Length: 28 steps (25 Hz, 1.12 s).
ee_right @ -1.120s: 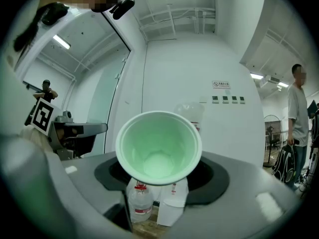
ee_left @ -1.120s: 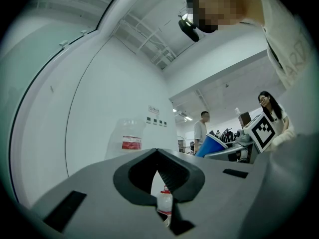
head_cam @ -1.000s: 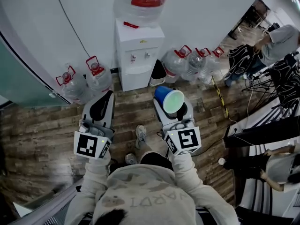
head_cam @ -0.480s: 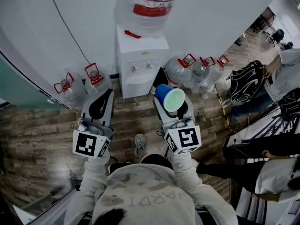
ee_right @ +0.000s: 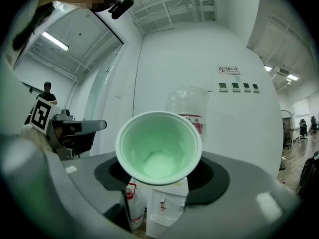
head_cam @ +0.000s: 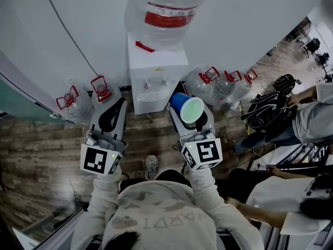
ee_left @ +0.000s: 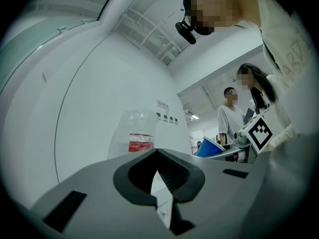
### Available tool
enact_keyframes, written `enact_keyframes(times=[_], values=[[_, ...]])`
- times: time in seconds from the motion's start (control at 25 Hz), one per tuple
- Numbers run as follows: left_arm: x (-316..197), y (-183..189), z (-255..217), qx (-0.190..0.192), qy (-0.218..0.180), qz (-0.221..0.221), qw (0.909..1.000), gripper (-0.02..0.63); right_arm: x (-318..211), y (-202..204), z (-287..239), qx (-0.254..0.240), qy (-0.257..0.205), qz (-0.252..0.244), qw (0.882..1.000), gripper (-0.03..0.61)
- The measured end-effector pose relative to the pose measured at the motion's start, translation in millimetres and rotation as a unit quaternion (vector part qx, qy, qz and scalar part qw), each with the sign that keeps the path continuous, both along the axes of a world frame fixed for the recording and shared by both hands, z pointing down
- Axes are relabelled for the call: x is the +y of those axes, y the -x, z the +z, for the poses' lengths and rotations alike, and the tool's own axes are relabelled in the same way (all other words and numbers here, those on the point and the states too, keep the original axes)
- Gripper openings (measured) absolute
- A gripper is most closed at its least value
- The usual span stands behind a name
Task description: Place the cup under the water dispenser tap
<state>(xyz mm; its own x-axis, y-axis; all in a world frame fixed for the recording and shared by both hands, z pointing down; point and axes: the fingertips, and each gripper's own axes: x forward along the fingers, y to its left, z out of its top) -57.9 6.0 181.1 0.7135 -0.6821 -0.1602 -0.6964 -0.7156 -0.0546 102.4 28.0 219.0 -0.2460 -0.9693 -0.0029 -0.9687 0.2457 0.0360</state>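
A white water dispenser (head_cam: 156, 82) stands against the wall with a big clear bottle (head_cam: 166, 9) on top and two taps (head_cam: 157, 81) on its front. My right gripper (head_cam: 189, 117) is shut on a blue cup (head_cam: 187, 108) with a pale green inside; the cup lies tilted, mouth toward me, just right of the dispenser's front. In the right gripper view the cup (ee_right: 158, 148) fills the jaws' middle, with the dispenser (ee_right: 167, 208) low behind it. My left gripper (head_cam: 111, 116) is shut and holds nothing, left of the dispenser; its view shows the bottle (ee_left: 139, 138) beyond the jaws.
Spare water jugs with red handles stand on the wooden floor to the left (head_cam: 101, 90) and to the right (head_cam: 210, 82) of the dispenser. A black bag (head_cam: 270, 108) and people (head_cam: 312, 119) are at the right. A curved white wall (head_cam: 78, 25) rises behind.
The dispenser has come nearer and grown larger in view. The cup in the right gripper now sits close to the dispenser's right front. People at the right have shifted.
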Motion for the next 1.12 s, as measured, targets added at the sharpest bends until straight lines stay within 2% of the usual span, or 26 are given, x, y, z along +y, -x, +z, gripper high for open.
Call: enact_keyframes(times=[0.24, 0.56, 1.12], values=[[-30, -16, 3, 0.006, -0.001, -0.015, 0.9999, 0.005, -37, -12, 12, 0.005, 0.009, -0.019, 1.0, 0.304], [-60, -23, 21, -0.01, -0.001, -0.015, 0.9998, 0.005, -79, -13, 49, 0.006, 0.044, -0.035, 0.998, 0.304], [-122, -14, 77, -0.029, 0.069, 0.007, 0.9972, 0.005, -155, -6, 147, 0.012, 0.134, -0.014, 0.991, 0.304]])
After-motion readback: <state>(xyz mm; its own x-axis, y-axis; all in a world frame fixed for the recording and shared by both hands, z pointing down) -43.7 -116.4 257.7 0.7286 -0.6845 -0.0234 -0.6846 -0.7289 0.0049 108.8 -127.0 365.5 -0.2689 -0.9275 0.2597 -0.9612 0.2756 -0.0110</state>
